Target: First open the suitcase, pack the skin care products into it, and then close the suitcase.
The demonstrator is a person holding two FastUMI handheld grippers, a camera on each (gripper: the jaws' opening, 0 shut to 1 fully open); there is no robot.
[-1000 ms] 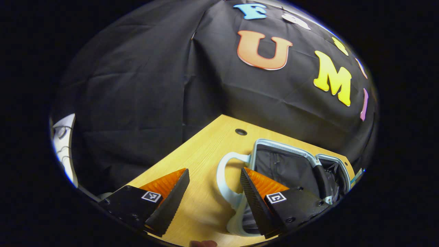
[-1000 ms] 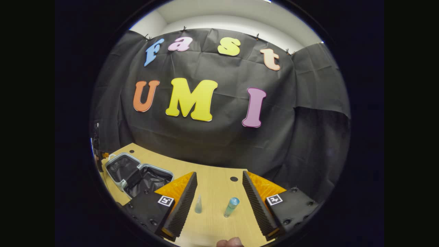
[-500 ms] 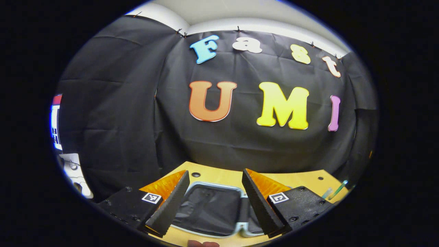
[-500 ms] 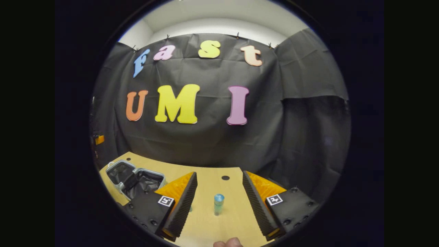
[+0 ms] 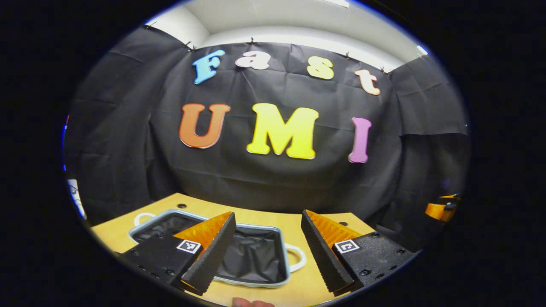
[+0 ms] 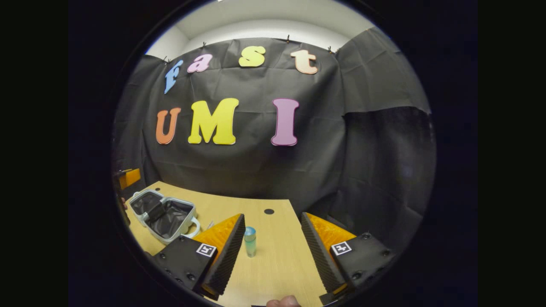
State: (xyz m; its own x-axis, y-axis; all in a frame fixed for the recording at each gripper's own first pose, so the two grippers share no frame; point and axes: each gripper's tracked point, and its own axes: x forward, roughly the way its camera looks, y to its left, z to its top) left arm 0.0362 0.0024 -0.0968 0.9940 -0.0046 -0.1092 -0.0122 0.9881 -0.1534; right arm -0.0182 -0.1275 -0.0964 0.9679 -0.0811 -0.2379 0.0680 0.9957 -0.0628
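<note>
We had the left gripper [image 5: 268,245] spread wide with nothing between its fingers, hanging over the suitcase [image 5: 251,256], which lay open flat on the wooden table [image 5: 307,286] at 6 o'clock in the left gripper view, its dark lining exposed. Our right gripper [image 6: 273,251] was also gaping and empty above the table, with a small blue-capped bottle [image 6: 250,241] standing upright just beside its left finger, not touching as far as we could tell. In the right gripper view the suitcase sat at 8 o'clock, well apart from the bottle.
</note>
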